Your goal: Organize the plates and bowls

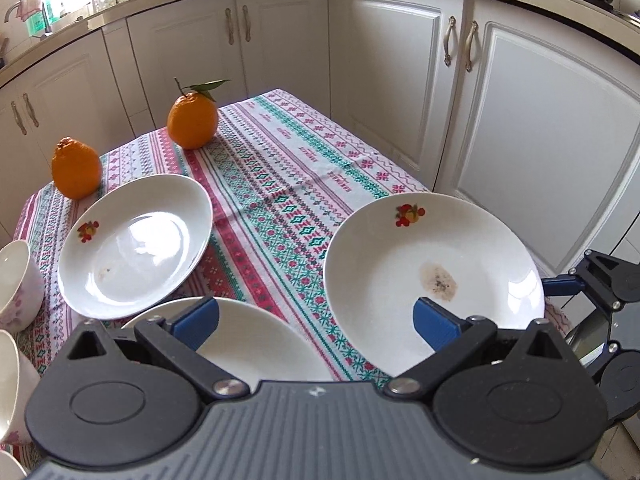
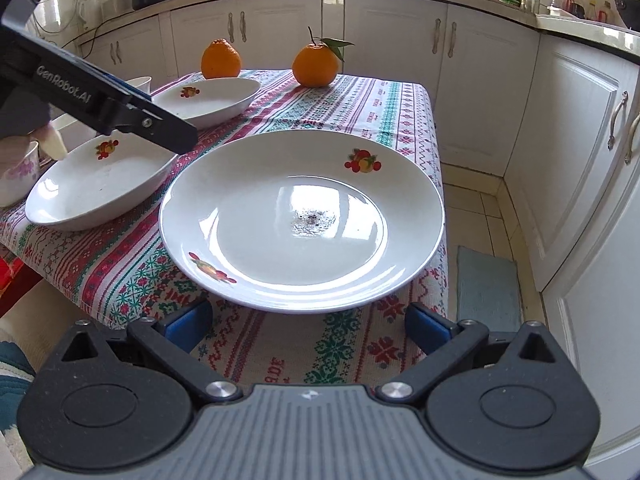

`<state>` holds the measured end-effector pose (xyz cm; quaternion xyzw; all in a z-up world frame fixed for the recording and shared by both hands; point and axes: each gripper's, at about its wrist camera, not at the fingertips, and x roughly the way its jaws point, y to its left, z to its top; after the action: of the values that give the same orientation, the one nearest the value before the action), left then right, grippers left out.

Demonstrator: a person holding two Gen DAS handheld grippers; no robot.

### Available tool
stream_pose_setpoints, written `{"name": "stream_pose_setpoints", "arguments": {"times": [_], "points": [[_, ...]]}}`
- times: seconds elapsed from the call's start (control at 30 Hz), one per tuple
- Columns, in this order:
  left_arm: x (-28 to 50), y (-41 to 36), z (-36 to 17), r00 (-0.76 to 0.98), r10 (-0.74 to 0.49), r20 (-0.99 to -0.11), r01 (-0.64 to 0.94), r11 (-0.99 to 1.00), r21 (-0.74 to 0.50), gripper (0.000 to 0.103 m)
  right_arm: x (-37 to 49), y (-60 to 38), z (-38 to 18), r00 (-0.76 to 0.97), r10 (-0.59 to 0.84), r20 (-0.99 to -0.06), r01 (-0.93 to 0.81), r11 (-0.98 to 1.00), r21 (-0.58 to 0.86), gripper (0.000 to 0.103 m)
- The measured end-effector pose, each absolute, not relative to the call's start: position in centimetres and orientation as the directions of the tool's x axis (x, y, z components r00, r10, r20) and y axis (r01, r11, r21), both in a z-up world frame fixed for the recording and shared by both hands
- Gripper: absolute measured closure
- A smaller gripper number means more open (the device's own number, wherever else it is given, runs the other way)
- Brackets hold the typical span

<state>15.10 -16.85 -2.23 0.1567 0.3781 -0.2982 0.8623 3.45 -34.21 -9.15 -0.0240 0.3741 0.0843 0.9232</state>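
Three white plates with fruit prints lie on the patterned tablecloth (image 2: 352, 112). The stained plate (image 2: 300, 220) sits at the table's near right corner, and my right gripper (image 2: 308, 326) stands open just in front of its near rim, holding nothing. In the left wrist view this stained plate (image 1: 434, 276) is on the right. My left gripper (image 1: 316, 322) is open and empty, hovering over the near plate (image 1: 248, 344) and the gap beside it. A third plate (image 1: 134, 246) lies farther left. White floral bowls (image 1: 18, 284) stand at the left edge.
Two oranges (image 1: 76, 170) (image 1: 193, 120) sit at the table's far end. White cabinets (image 1: 540, 160) surround the table closely on the far and right sides. A blue mat (image 2: 486, 288) lies on the tiled floor beside the table's right edge.
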Motion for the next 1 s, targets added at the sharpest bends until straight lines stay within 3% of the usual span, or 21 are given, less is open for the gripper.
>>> {"name": "stream_pose_setpoints", "arguments": {"times": [0.57, 0.9, 1.0], "points": [[20.2, -23.7, -5.1, 0.349, -0.423, -0.836, 0.772, 0.636, 0.0, 0.003, 3.9, -36.4, -9.7, 0.741, 0.24, -0.627, -0.297, 0.955, 0.015, 0.0], [21.9, -24.6, -6.1, 0.265, -0.407, -0.874, 0.792, 0.609, -0.044, 0.034, 4.0, -36.7, -9.8, 0.746, 0.273, -0.607, -0.334, 0.942, 0.014, 0.0], [22.2, -24.6, -6.1, 0.251, -0.405, -0.879, 0.792, 0.608, -0.054, 0.037, 4.1, -36.7, -9.8, 0.745, 0.277, -0.607, -0.339, 0.941, 0.013, 0.0]]}}
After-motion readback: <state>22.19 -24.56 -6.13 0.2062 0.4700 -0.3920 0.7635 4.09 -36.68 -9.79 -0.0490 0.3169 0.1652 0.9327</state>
